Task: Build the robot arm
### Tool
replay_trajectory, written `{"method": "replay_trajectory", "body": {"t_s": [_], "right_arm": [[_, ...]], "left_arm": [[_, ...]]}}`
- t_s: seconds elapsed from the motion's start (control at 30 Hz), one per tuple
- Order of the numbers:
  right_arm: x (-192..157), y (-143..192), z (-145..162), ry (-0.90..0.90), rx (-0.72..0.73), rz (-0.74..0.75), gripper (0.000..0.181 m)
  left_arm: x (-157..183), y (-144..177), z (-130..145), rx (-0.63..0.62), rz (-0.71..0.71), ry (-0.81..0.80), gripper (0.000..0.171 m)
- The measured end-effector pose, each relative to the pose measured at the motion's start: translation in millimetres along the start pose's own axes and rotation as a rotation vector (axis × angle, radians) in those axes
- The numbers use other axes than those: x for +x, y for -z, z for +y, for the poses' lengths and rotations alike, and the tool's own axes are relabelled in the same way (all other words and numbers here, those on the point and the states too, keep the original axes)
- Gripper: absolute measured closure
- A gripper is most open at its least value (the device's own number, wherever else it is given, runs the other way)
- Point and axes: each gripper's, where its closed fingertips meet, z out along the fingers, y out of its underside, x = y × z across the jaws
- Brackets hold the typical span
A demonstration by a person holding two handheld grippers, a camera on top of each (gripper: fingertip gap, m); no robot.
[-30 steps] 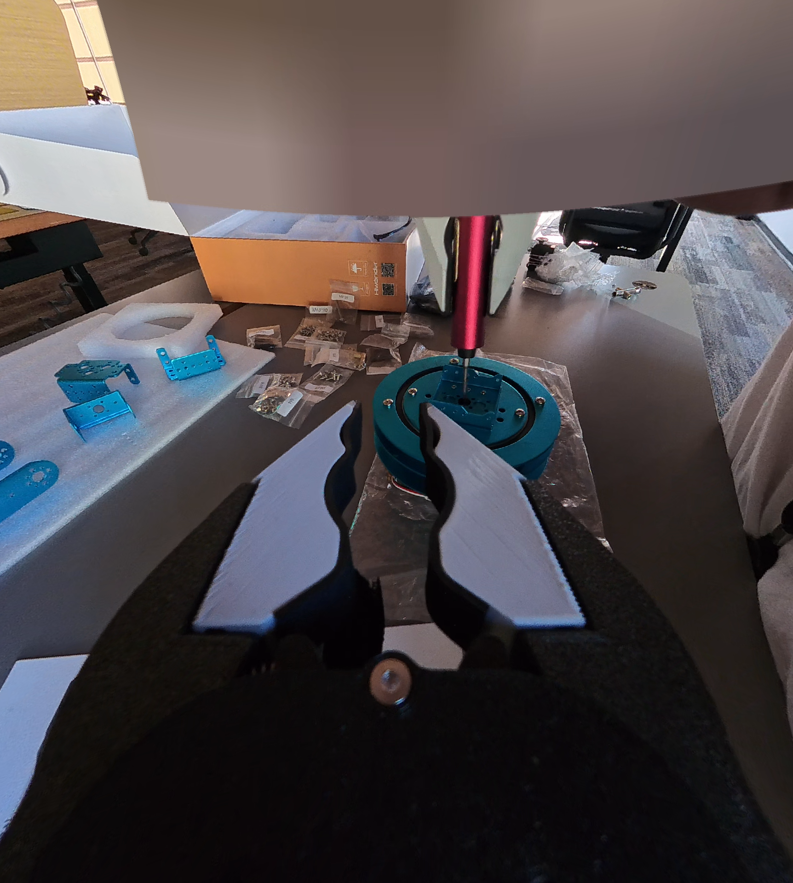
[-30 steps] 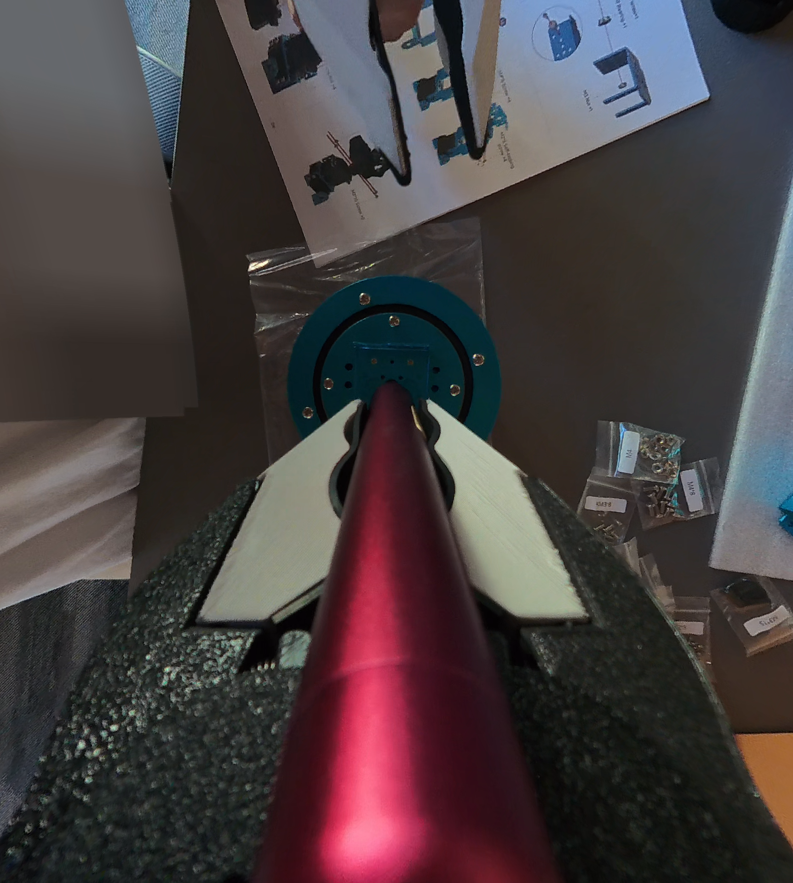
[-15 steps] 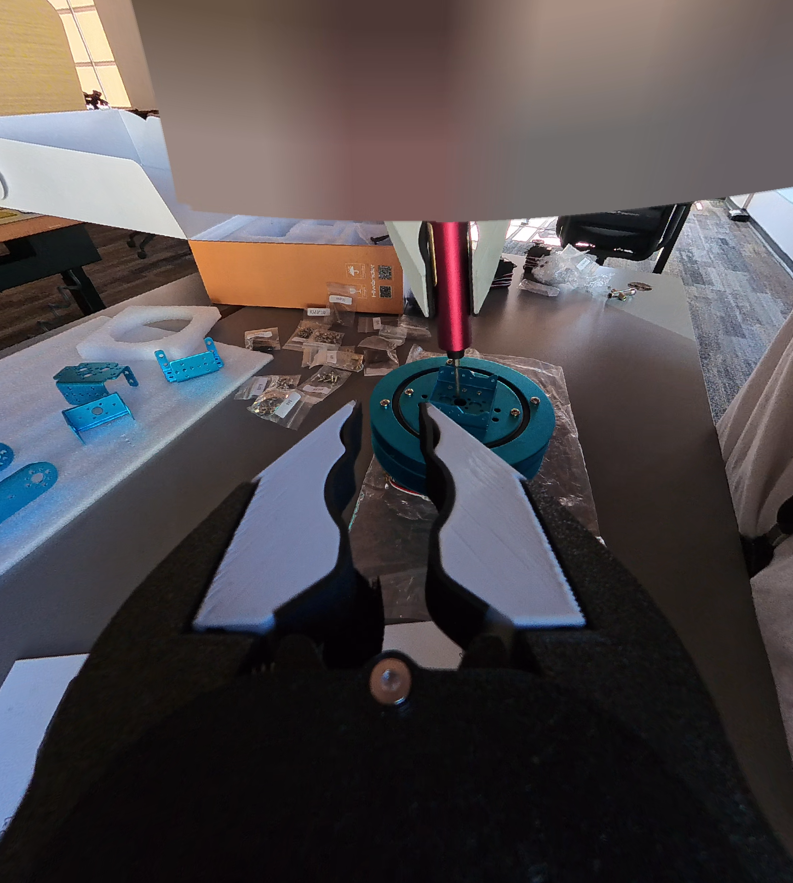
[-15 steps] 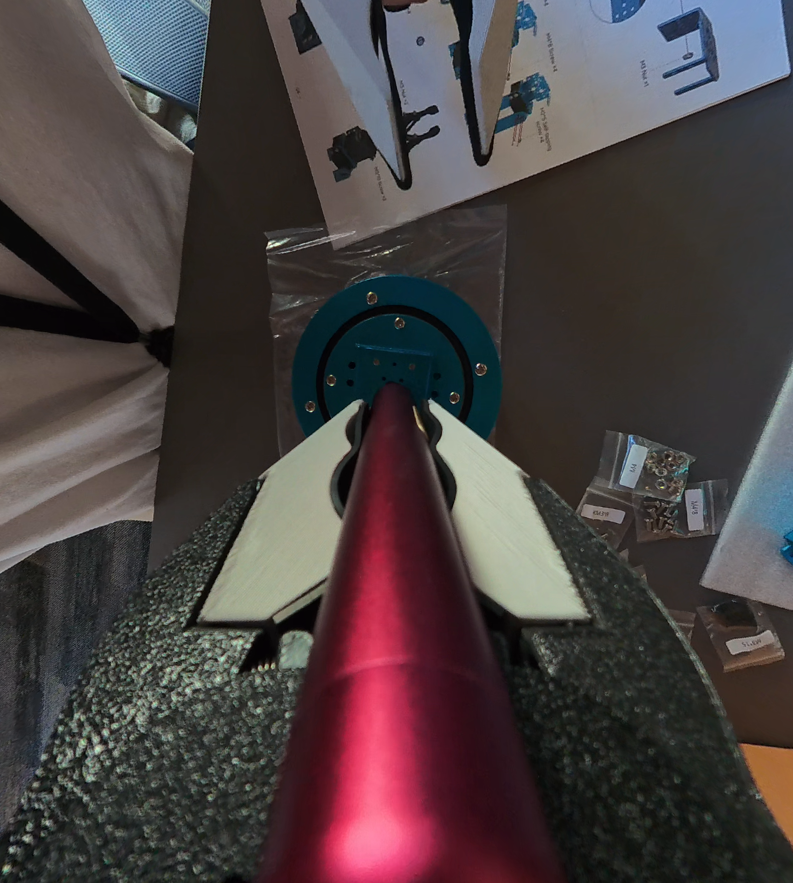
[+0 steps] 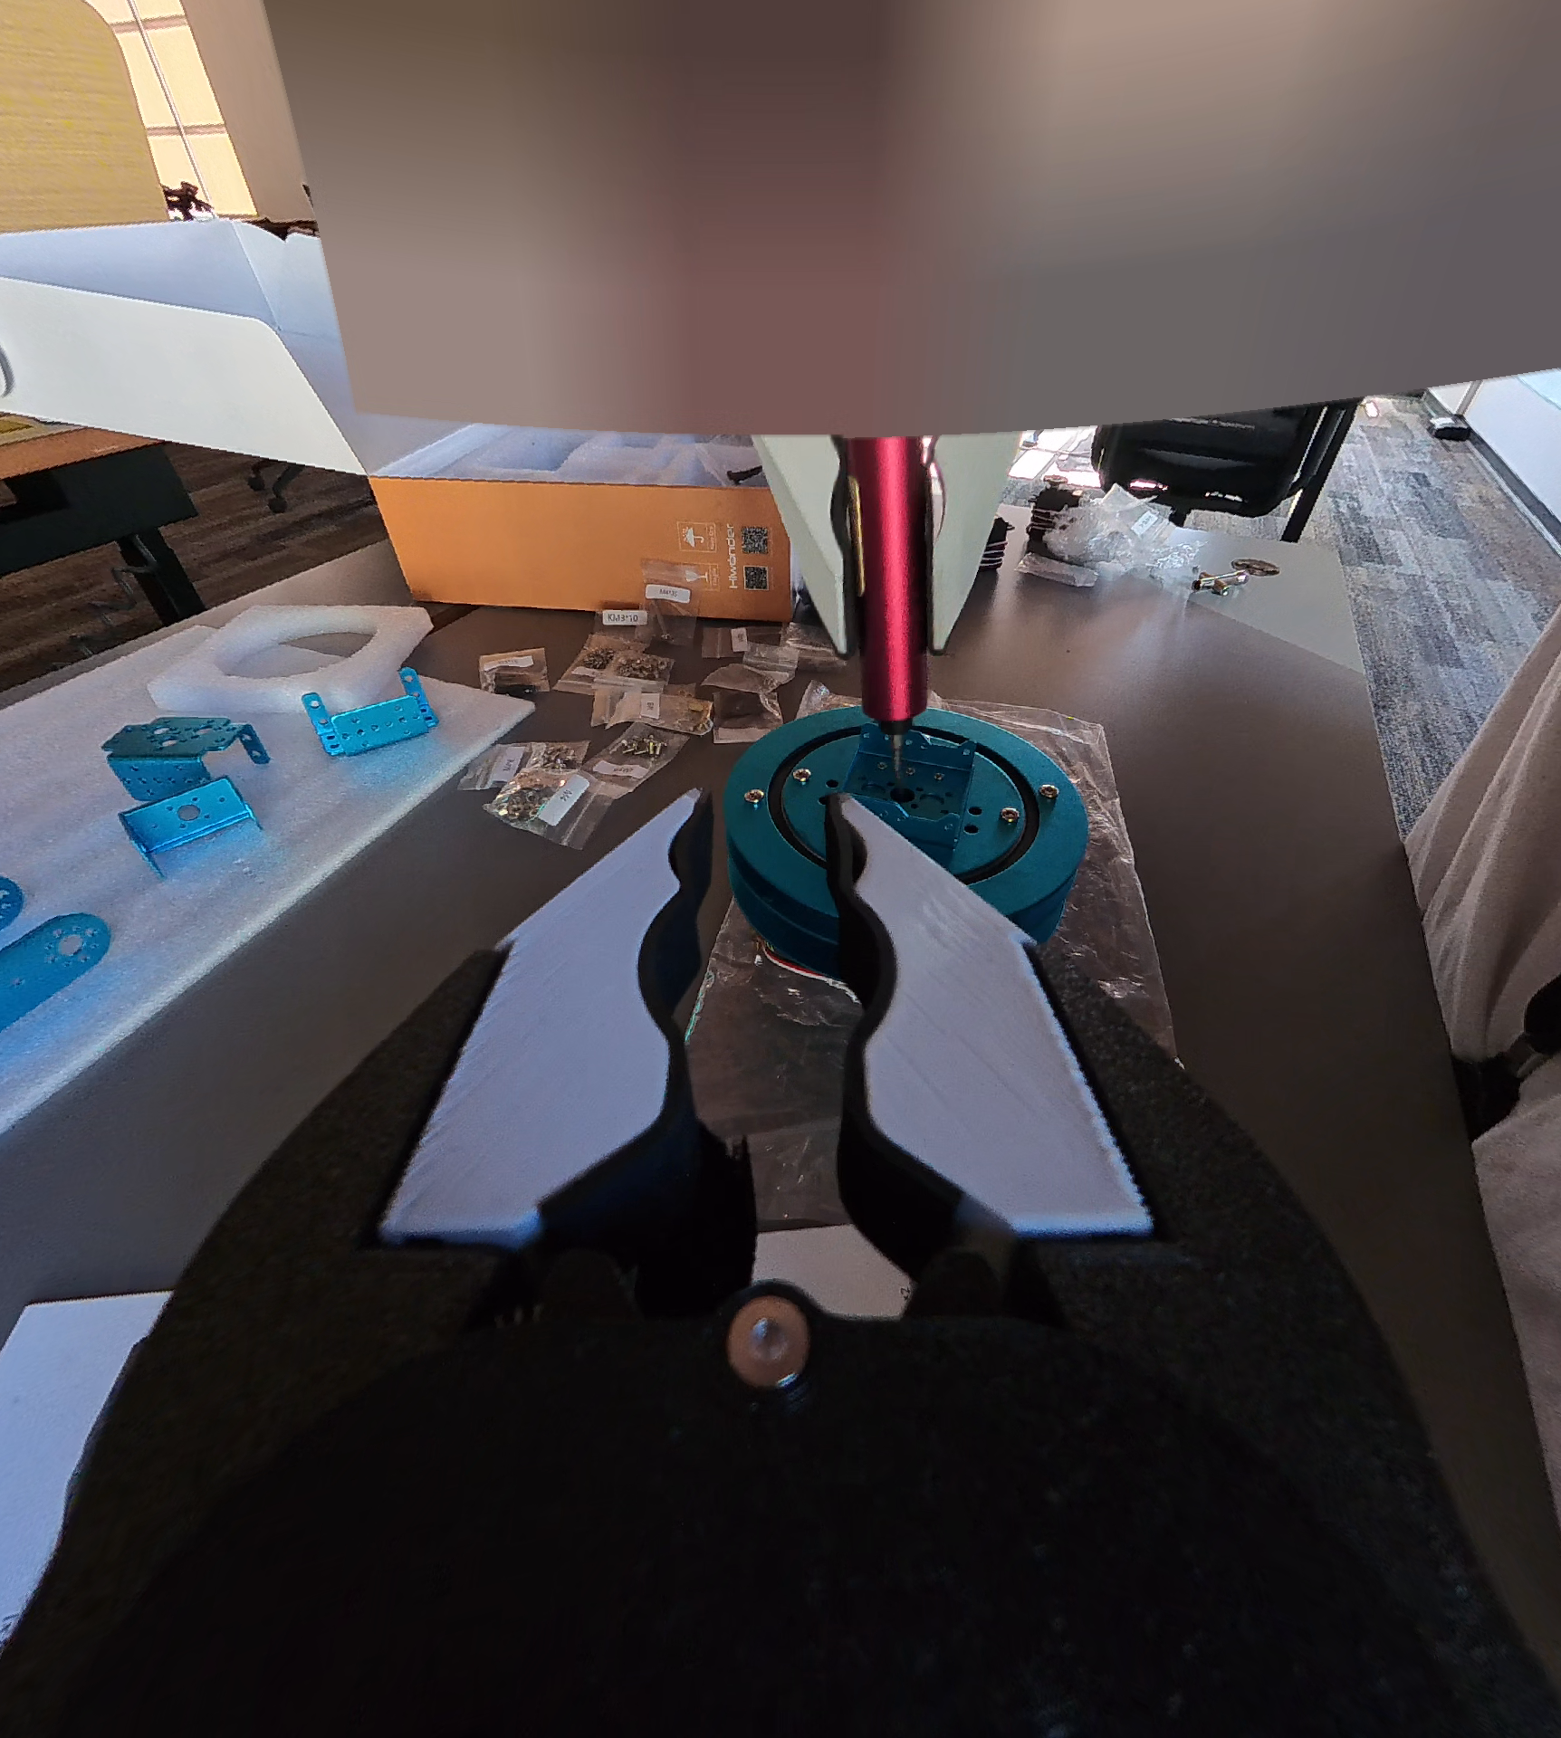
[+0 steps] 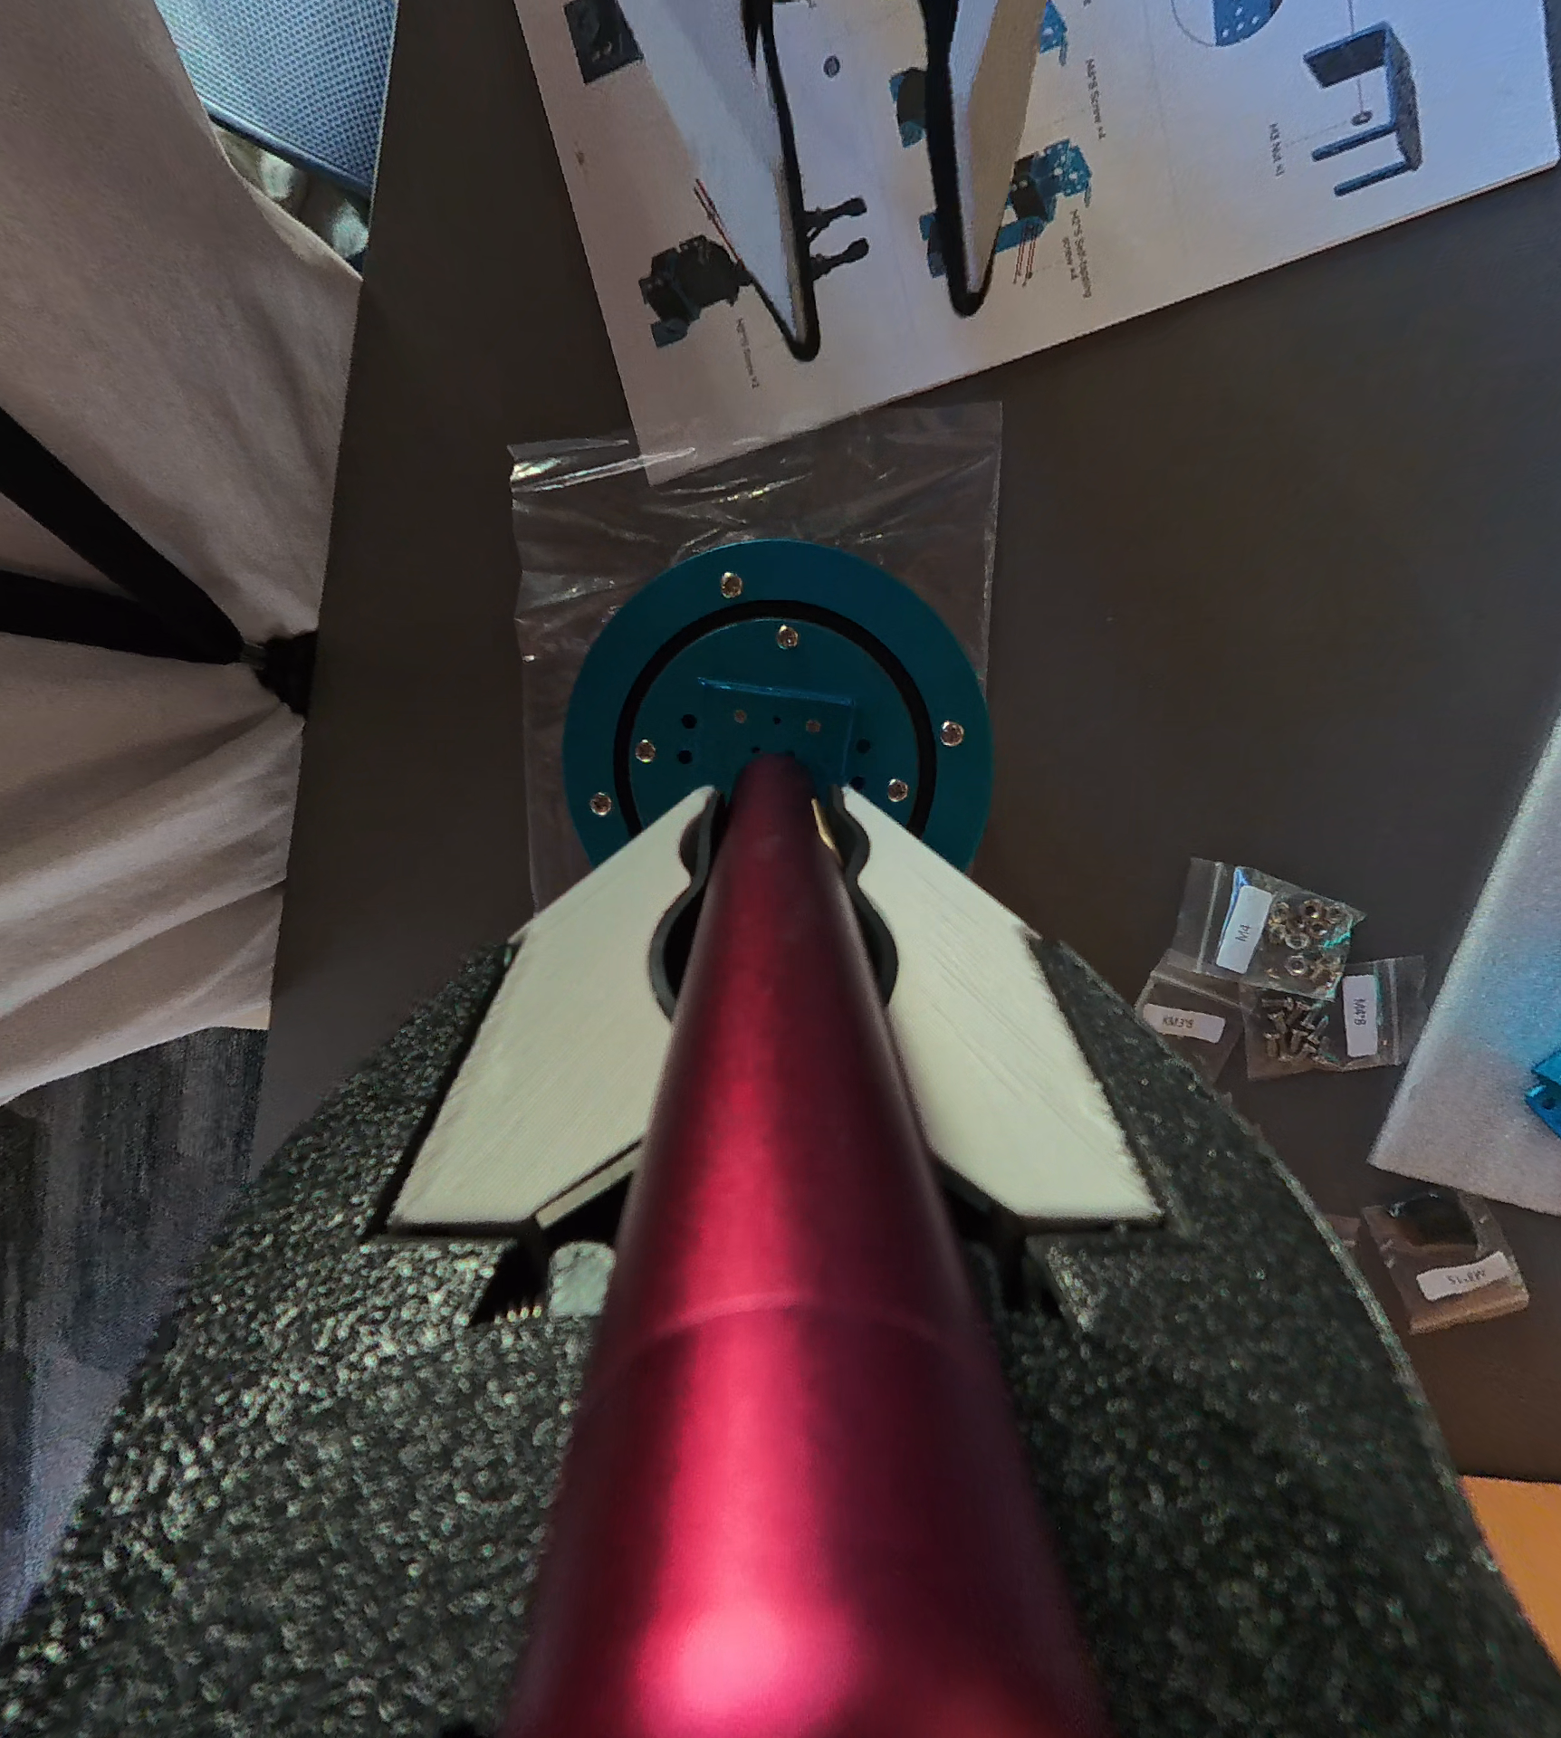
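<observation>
Red screwdriver (image 6: 786, 1223), clamped upright in the right tool (image 6: 781, 799), meets the small bracket (image 5: 913, 785) atop the teal disc (image 5: 1021, 846) mid-counter (image 5: 1275, 846), while the left tool (image 5: 763, 813) hovers narrowly parted, empty, beside it.

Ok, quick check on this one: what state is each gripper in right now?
Left gripper: open, holding nothing, just short of the round teal metal disc.
Right gripper: shut on the slim magenta metal screwdriver, its tip on the disc's square bracket.
</observation>
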Motion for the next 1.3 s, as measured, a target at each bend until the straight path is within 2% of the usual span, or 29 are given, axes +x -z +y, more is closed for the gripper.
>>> {"method": "replay_trajectory", "body": {"t_s": [0.37,1.17,1.3], "right_arm": [[-2,-4,3,0.002,0.009,-0.006,0.160],[-2,12,2,-0.001,0.062,0.043,0.160],[-7,21,-3,0.011,0.126,0.060,0.160]], "left_arm": [[0,0,1,-0.002,-0.001,0.002,0.149],[1,-3,4,-0.018,0.003,0.006,0.149],[2,-8,7,-0.051,-0.005,0.029,0.149]]}}
